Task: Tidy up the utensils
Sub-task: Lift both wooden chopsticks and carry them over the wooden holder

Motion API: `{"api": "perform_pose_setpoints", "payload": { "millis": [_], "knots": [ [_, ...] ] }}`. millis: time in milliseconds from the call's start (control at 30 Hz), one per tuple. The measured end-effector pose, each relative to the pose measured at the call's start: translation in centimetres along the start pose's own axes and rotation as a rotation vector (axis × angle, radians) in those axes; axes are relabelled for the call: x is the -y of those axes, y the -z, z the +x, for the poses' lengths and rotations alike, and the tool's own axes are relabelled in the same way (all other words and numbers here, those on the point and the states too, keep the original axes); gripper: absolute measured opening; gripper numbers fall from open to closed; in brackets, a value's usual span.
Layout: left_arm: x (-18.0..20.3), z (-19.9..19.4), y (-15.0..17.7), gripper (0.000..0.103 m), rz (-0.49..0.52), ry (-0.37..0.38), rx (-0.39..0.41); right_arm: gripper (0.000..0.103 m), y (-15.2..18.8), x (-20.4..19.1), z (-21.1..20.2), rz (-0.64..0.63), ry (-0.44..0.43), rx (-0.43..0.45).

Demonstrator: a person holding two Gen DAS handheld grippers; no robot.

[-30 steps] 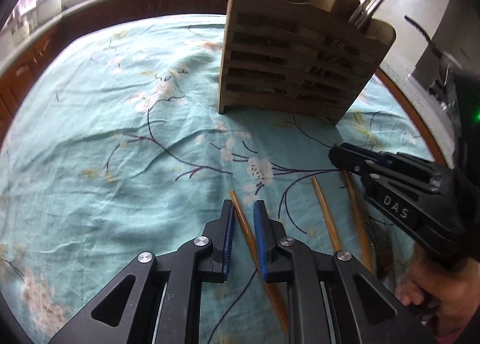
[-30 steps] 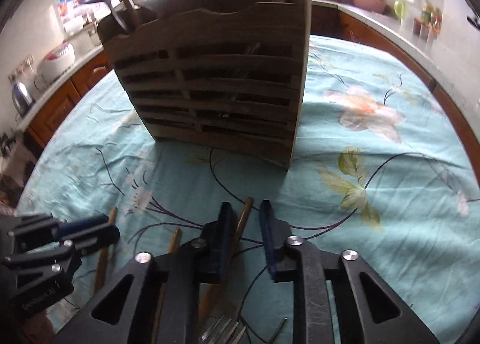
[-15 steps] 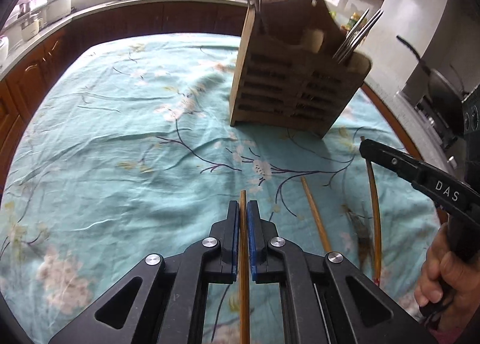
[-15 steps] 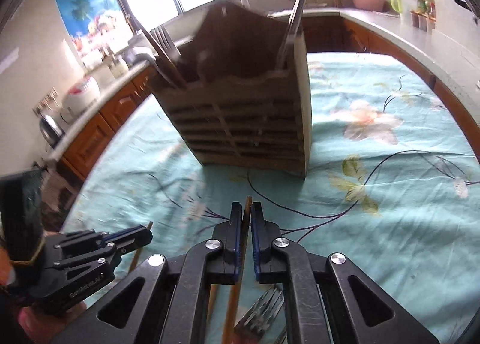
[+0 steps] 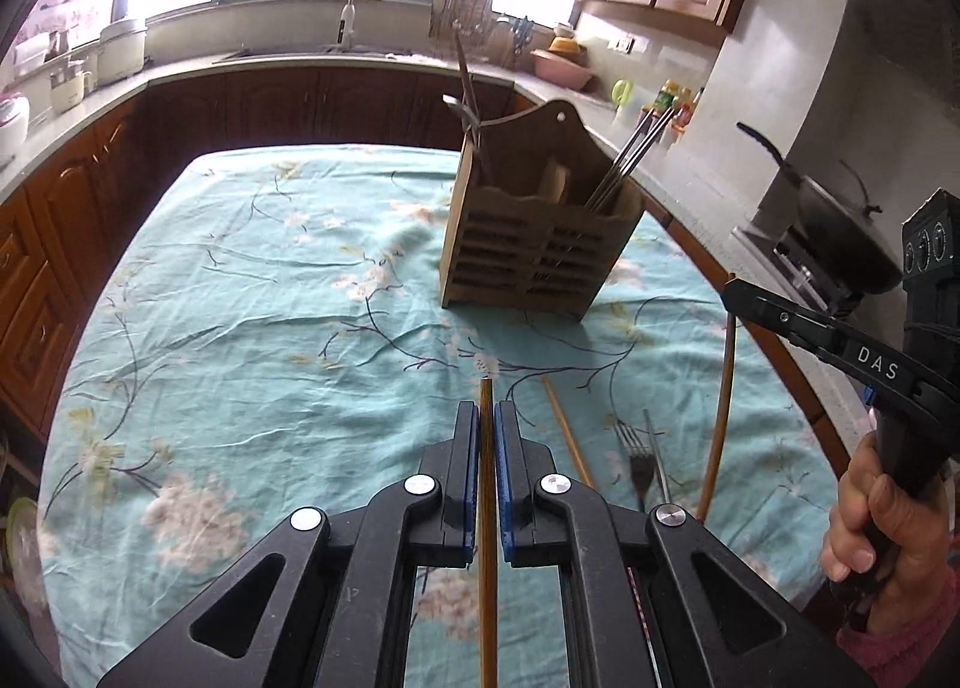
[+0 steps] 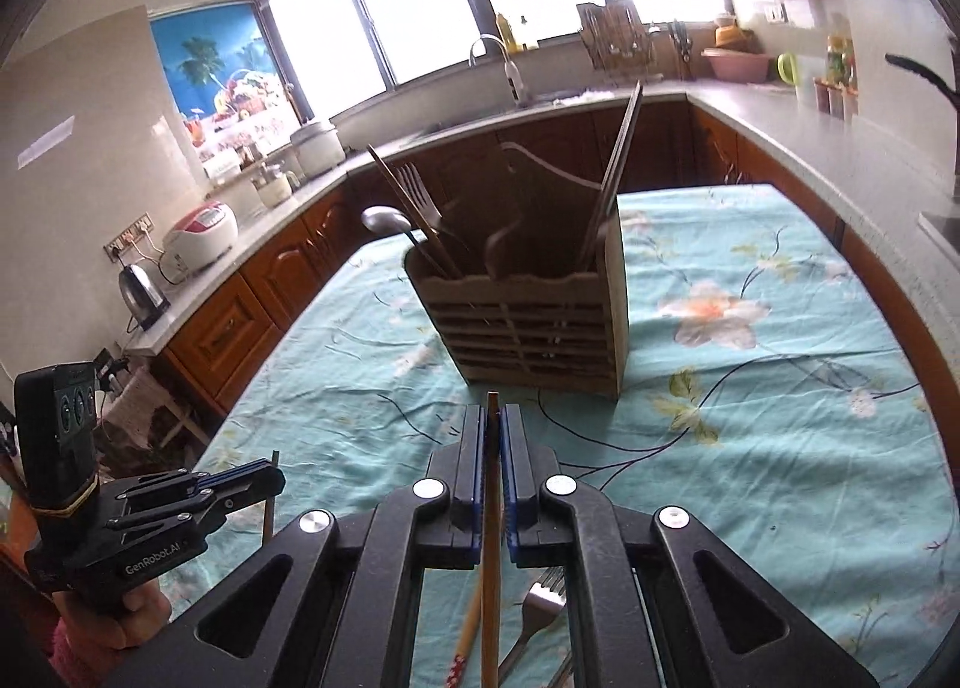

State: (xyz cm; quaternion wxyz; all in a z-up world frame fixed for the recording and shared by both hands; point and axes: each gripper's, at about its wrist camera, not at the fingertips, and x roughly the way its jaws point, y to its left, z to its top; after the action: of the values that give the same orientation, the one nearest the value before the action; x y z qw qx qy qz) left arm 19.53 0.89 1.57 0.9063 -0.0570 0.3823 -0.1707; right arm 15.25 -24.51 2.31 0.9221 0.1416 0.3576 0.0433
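Observation:
A slatted wooden utensil holder (image 5: 534, 244) (image 6: 528, 322) stands on the teal floral tablecloth, with forks, a spoon and chopsticks in it. My left gripper (image 5: 486, 418) is shut on a wooden chopstick (image 5: 487, 508), lifted above the cloth; it also shows in the right wrist view (image 6: 264, 478). My right gripper (image 6: 492, 421) is shut on another wooden chopstick (image 6: 491, 544); in the left wrist view it (image 5: 729, 292) hangs at the right with the stick (image 5: 720, 418) below it. A loose chopstick (image 5: 567, 436) and a fork (image 5: 639, 460) lie on the cloth.
The table (image 5: 240, 280) is ringed by wooden kitchen cabinets and counters. A dark pan (image 5: 834, 214) sits on the stove at the right. A rice cooker (image 6: 201, 232) and kettle (image 6: 141, 292) stand on the left counter.
Both grippers closed on the chopsticks lying between their fingers, then lifted them up and back from the cloth. The holder now looks farther away.

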Motion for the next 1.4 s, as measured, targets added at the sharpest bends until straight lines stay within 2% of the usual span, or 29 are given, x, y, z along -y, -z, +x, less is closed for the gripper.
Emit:
{"api": "perform_pose_setpoints", "payload": {
  "millis": [333,667,967,1400],
  "knots": [
    [0.4,-5.5,0.8,0.004,0.008,0.008,0.09,0.005,-0.3,-1.5,-4.0,-0.02,-0.004,0.097],
    [0.1,-8.8,1.1,0.004,-0.022,0.009,0.199,0.005,-0.8,-1.8,-6.6,-0.027,0.002,0.169],
    [-0.1,-9.6,0.6,0.004,-0.042,0.004,0.27,0.005,-1.3,-1.4,-7.7,-0.013,0.004,0.217],
    [-0.4,-8.1,-2.4,0.004,-0.052,0.021,0.327,0.005,-3.2,-0.1,-7.7,0.008,0.001,0.271]
  ]
}}
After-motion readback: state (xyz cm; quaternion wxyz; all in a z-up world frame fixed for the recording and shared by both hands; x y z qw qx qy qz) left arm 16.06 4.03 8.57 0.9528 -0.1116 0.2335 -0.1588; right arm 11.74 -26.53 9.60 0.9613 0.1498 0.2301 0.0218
